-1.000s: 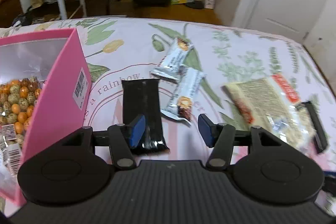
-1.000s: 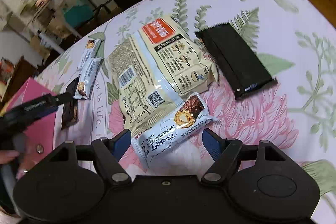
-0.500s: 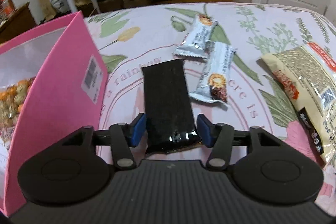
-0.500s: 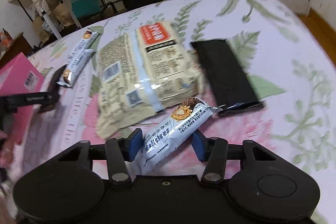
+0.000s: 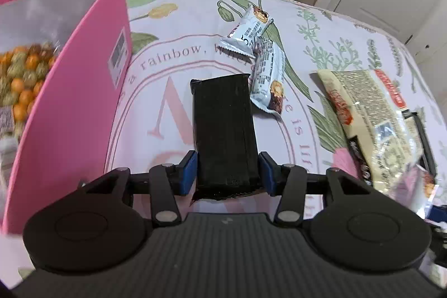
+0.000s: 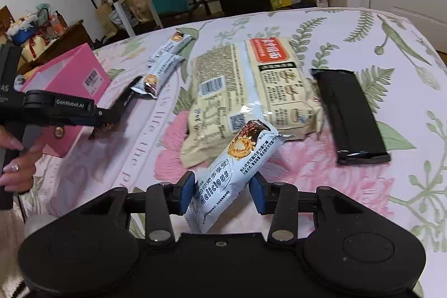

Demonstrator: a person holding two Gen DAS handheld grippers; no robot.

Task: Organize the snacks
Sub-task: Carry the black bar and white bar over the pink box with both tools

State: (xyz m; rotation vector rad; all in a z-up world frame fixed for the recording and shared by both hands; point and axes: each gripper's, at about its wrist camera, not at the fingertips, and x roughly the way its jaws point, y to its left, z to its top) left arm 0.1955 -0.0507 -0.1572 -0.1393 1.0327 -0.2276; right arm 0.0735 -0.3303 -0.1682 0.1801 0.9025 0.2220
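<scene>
On the floral bedspread [image 6: 349,180], the left gripper [image 5: 227,172] is closing around the near end of a black snack packet [image 5: 225,130], blue pads right against its sides. It lies just beside the pink box [image 5: 72,113]. The right gripper [image 6: 222,193] is closing on a white "delicious" snack bar [image 6: 237,172] that tilts up between its pads, touching the cream snack bag [image 6: 251,85]. Another black packet [image 6: 349,113] lies to the right.

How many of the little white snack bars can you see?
3. One white snack bar sits between the right gripper pads, jaws closing. Two more lie touching near the pink box. Others may hide inside.
</scene>
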